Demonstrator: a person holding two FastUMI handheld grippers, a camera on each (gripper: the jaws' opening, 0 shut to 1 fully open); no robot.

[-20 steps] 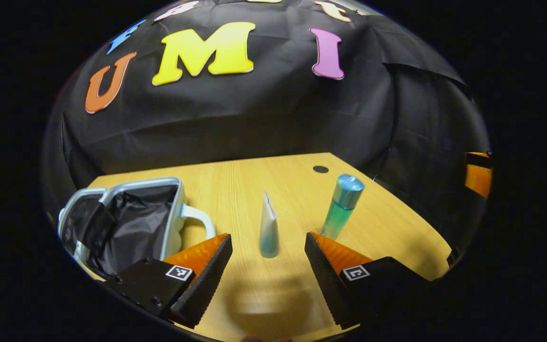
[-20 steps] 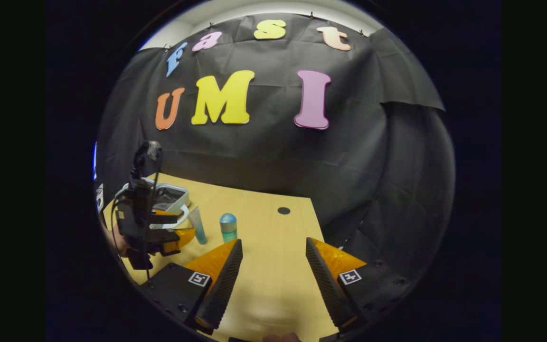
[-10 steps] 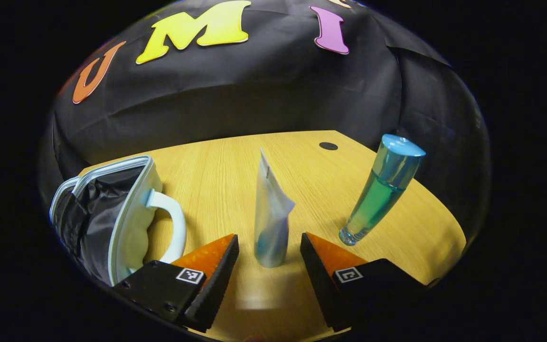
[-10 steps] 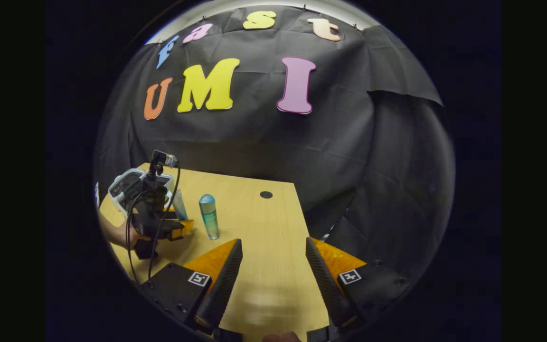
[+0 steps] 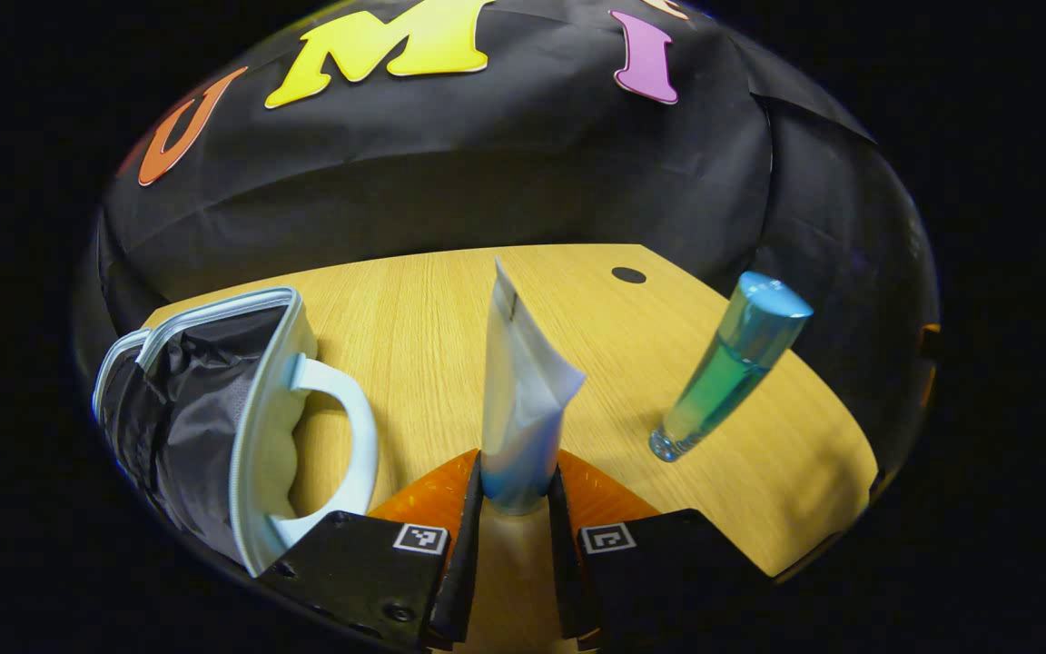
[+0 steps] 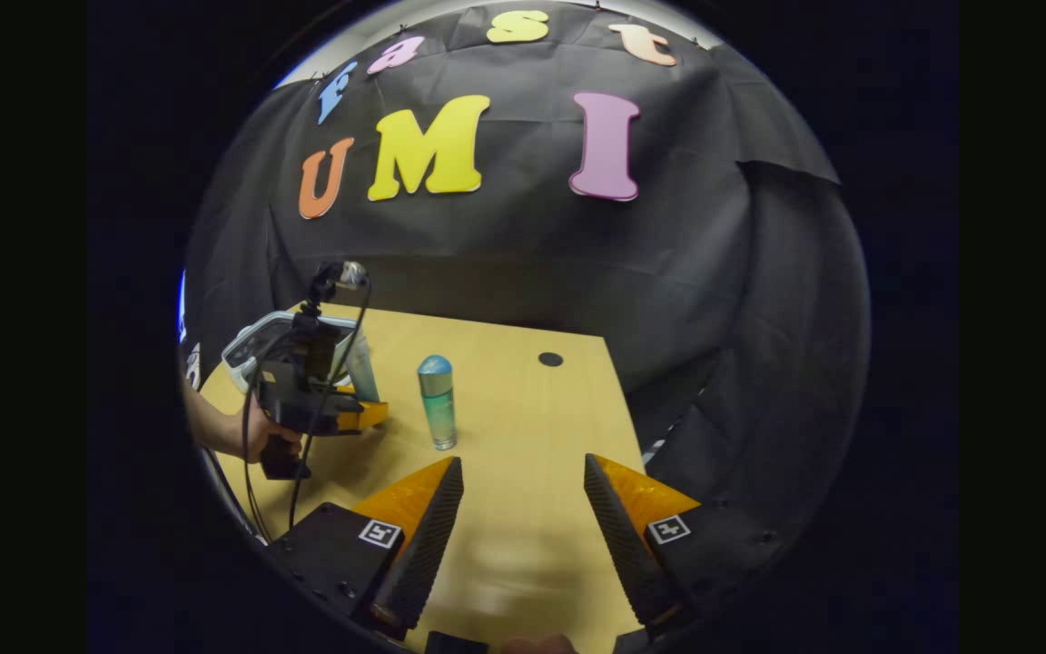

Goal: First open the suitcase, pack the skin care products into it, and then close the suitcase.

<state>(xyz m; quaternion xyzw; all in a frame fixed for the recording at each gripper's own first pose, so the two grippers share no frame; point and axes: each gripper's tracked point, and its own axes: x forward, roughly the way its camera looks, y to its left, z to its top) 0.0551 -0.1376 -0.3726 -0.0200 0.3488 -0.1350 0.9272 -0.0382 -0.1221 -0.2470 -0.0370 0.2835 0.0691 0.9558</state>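
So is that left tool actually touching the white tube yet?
Touching. In the left gripper view, the left tool has both fingers pressed against the upright tube.

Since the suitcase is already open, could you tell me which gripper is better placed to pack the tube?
Left. The left gripper is shut on the standing tube, with the open suitcase right beside it. The right gripper is open, holds nothing and hovers over bare table, farther away.

Suitcase [image 5: 214, 409] open; tube [image 5: 518, 409] upright; bottle [image 5: 727, 363] upright.
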